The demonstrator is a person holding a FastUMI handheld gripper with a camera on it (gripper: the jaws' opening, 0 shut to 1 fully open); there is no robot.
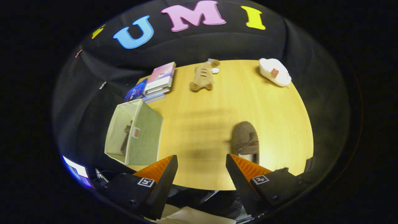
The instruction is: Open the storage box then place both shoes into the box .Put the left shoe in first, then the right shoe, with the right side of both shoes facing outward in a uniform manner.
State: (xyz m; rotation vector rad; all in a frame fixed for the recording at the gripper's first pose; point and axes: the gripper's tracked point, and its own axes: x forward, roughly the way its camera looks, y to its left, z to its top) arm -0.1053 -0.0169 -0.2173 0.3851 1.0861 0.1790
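On the left of the pale wooden tabletop [199, 124], an open grey-green fabric storage box [136, 133] is seen, with a dark brown shape, judged to be the first shoe, lying inside it [126, 140]. Beyond the box, a stack of books [155, 84] is set, then a tan plush toy [202, 77]. The tool [202, 165] is held spread wide with nothing between its fingers. Just ahead of its right finger, a brown fuzzy slipper [245, 138] rests on the tabletop. A white pouch [275, 72] lies at the far right. The right-shoe step is judged to be in hand; next, the slipper must be straddled and clamped.
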